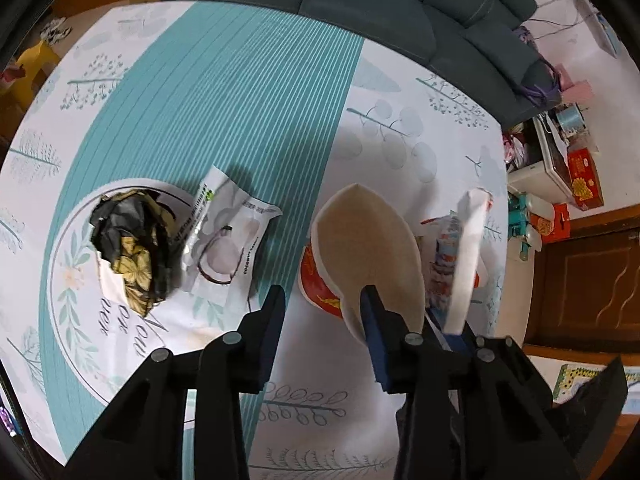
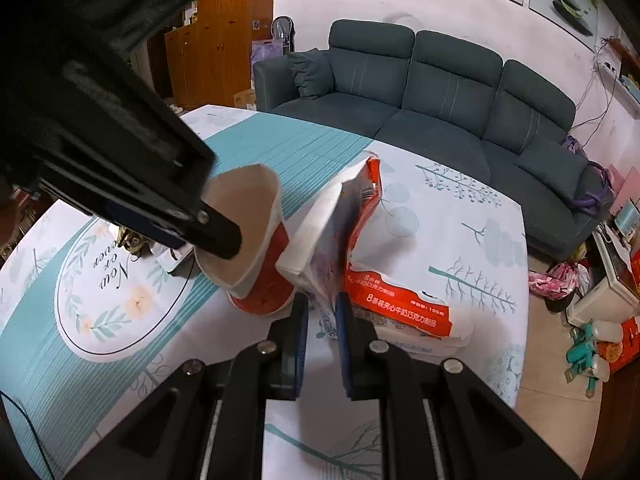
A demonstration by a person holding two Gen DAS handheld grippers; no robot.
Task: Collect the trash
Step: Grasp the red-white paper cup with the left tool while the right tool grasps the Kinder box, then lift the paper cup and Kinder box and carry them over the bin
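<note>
So both claws are down on the trash at once, and this is where it could get messy.

The left claw [image 1: 320, 296] is apart and straddles the wall of the paper cup [image 1: 372, 248]. One finger is down inside the cup and the other is outside at the cup's 9 o'clock, with a sliver of the surface [image 1: 400, 140] showing between that finger and the cup. The cup's rim is already squashed to a point. If those fingers pinch only that thin wall, I reckon the cup just folds flatter and slips out, or tips over toward the coconut packet [image 1: 228, 232] at 9 o'clock.

The right claw [image 2: 322, 304] looks clamped on the bottom edge of the torn wrapper [image 2: 340, 240], which stands up right at the cup's 3 o'clock, practically touching it. It's a floppy bag held by one corner, with its loose orange half sprawled on the surface at 4 o'clock. Lift that and it probably swings into the cup and knocks it, or the thin film tears and slides free.

The two claws are also really close together, so bumping each other seems likely.

The crumpled wad [image 1: 128, 248] sits untouched further out at 9 o'clock, still to be collected.
</note>
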